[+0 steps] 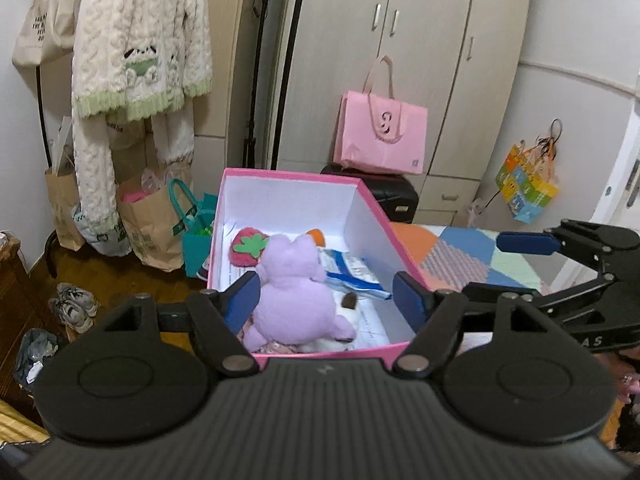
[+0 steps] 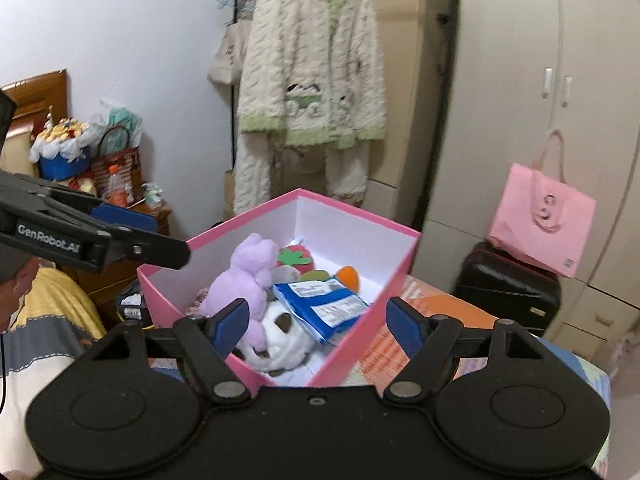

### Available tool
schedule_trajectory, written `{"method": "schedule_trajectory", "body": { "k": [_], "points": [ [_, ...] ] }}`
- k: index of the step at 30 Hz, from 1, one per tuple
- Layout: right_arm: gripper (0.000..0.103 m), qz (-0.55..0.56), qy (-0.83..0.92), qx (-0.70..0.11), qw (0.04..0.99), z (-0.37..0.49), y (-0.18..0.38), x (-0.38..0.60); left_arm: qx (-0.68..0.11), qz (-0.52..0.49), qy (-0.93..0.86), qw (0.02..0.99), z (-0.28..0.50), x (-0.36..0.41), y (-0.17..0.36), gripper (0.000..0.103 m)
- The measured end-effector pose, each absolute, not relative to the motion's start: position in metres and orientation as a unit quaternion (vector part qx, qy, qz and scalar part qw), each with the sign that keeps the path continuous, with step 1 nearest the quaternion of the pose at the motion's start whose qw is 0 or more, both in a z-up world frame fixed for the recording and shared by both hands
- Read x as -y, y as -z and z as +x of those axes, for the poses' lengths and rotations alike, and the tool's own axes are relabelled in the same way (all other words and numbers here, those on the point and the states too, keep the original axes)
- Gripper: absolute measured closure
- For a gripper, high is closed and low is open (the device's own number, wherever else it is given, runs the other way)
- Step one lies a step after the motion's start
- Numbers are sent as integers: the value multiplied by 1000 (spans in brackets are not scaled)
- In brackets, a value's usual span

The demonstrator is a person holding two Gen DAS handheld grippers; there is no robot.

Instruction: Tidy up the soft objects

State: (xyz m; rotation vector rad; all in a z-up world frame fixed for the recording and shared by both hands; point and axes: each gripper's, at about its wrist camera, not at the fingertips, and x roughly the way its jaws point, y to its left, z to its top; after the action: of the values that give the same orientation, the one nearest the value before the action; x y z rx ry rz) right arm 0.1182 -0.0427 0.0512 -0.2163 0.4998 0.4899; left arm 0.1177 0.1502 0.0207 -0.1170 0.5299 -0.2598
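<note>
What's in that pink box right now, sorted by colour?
Purple: 1, fluffy purple plush animal
Red: 1, red felt strawberry
Orange: 1, small orange soft piece
White: 1, white-and-brown plush
Blue-white: 1, soft packet
Total: 5 visible

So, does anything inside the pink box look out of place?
Yes. Among the plush toys in the pink box lies a blue and white packet. It looks flat and printed, not a soft toy like the purple plush.
</note>
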Motion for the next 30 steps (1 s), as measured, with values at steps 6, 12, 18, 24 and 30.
{"method": "schedule_trajectory", "body": {
  "k": [6, 12, 18, 24, 30],
  "points": [
    [14, -95, -210, -229, 946, 90, -59, 66, -227, -40, 133, 964, 85, -138, -34, 21],
    [3, -59, -165, -234, 956, 71, -56, 89, -216, -40, 145, 965, 64, -124, -29, 13],
    [1, -49, -104, -250, 962, 52, -49, 100, -198, -45, 142, 969, 54, -108, -15, 5],
    [1, -41, -67, -218, 973, 29, -47, 104, -202, -37, 114, 972, 56, -78, -7, 0],
    [1, -45, -15, -208, 977, 10, -37, 103, -173, 28, 49, 983, 42, -43, -3, 0]
  ]
}}
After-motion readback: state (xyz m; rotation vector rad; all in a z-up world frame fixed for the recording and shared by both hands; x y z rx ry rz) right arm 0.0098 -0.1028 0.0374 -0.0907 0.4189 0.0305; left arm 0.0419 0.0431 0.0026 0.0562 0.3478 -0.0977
